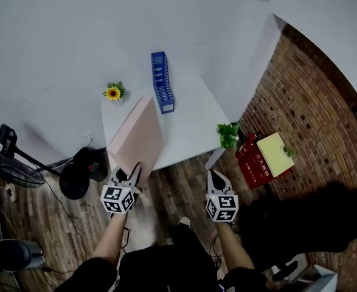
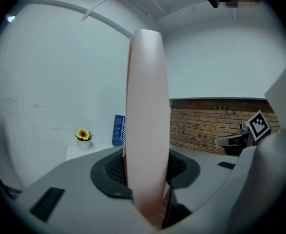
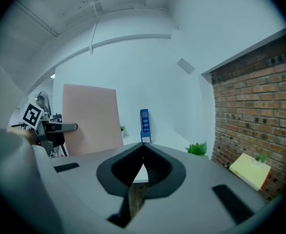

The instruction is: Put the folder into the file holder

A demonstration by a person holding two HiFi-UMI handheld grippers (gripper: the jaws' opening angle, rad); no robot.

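White table (image 1: 190,126), brick wall (image 1: 312,102); pink folder (image 1: 135,139) pinched in left claw (image 1: 126,172); right claw (image 1: 214,178) closed, empty.

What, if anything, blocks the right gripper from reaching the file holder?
Probably nothing, so likely yes. The right gripper, shut and empty, faces the file holder across bare table. The folder sits left of that path and the plant right of it. A lean forward seems needed.

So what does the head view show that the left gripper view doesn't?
Only the head view: the green plant at the near right corner of the table and the yellow box by the brick wall. Only the left gripper view: the left gripper clamped edge-on onto the pink folder. Both: that folder, the blue file holder, the sunflower pot.
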